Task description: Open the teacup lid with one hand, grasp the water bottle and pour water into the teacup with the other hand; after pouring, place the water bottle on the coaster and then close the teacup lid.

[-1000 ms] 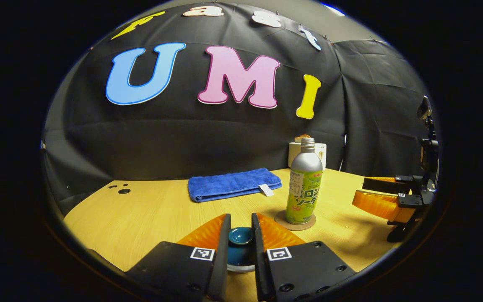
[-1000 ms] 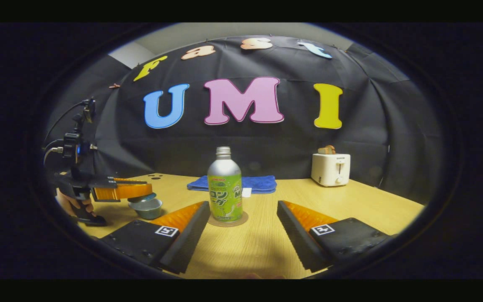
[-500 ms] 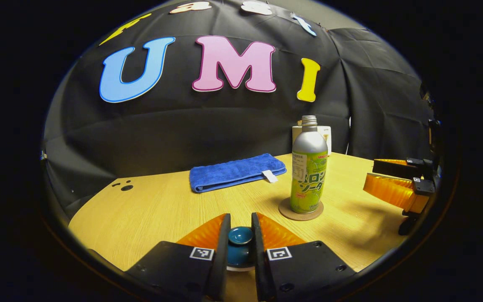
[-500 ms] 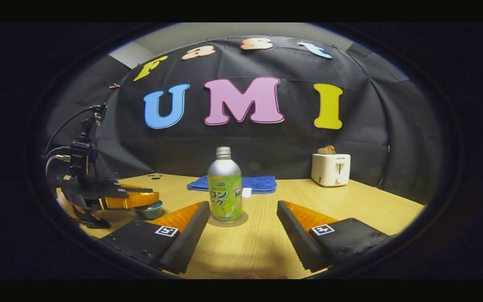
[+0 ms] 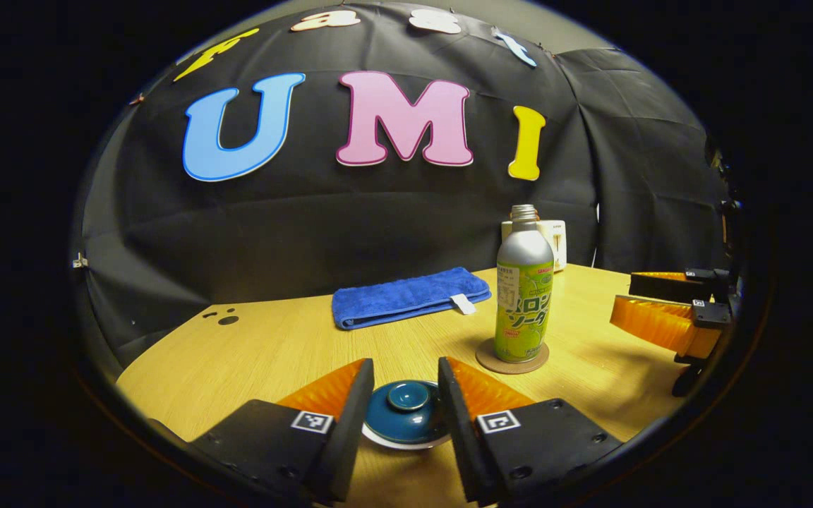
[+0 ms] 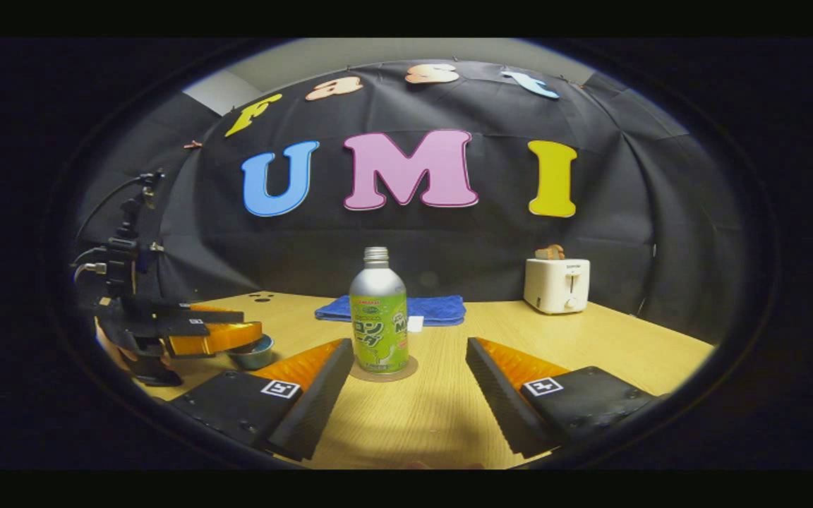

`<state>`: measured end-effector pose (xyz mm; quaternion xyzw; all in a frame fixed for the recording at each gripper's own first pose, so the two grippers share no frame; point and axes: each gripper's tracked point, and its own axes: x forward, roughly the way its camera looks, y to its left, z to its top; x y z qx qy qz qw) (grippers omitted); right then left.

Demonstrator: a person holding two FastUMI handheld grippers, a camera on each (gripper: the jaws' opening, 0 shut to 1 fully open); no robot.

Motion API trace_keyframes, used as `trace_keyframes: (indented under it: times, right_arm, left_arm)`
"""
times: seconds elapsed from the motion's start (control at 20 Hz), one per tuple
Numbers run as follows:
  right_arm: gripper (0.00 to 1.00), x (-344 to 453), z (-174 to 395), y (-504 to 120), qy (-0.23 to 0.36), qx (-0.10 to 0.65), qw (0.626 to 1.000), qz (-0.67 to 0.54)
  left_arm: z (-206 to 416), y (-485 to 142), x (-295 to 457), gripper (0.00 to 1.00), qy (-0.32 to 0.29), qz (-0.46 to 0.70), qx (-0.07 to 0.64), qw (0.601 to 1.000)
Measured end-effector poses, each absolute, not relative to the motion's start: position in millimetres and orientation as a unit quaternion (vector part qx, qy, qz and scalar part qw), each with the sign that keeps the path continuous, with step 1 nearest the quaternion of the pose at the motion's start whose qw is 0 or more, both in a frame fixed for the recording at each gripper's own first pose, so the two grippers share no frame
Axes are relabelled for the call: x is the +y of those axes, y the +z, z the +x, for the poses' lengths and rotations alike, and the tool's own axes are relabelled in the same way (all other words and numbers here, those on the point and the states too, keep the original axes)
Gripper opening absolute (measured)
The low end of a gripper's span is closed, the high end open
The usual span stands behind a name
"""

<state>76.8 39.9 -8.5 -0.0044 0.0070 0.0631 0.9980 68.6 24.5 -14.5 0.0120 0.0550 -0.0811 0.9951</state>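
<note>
teacup (image 5: 406, 437): lid (image 5: 406, 416) on, contents hidden | water bottle (image 5: 524, 296): uncapped, on coaster (image 5: 512, 356) | left gripper (image 5: 403, 395): spread open around lid, not touching | right gripper (image 6: 406, 374): wide open, empty

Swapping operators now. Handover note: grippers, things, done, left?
Left gripper: open, fingers either side of the lid, not pressing.
Right gripper: open, short of the bottle, touching nothing.
Bottle: upright on the coaster.
Lid: sits on the teacup.
Done: bottle on coaster, lid on; whether water was poured cannot be told.
Left: at most back both grippers off.
</note>
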Motion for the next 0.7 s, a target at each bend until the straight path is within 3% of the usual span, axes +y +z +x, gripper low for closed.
trace_keyframes:
  times: [0.15, 0.2, 0.7]
  right_arm:
    - [0.99, 40, 77, -8, 0.063, 0.007, 0.998, -0.004]
    - [0.99, 40, 77, -8, 0.063, 0.007, 0.998, -0.004]
    - [0.99, 43, 71, -8, 0.067, 0.007, 0.998, -0.004]
  left_arm:
    - [47, -6, 20, 0.88, -0.07, -0.022, 0.028, 0.997]
    - [40, -3, 19, 0.92, -0.062, -0.027, 0.02, 0.998]
    - [14, 2, 13, 0.97, 0.036, -0.021, 0.003, 0.999]
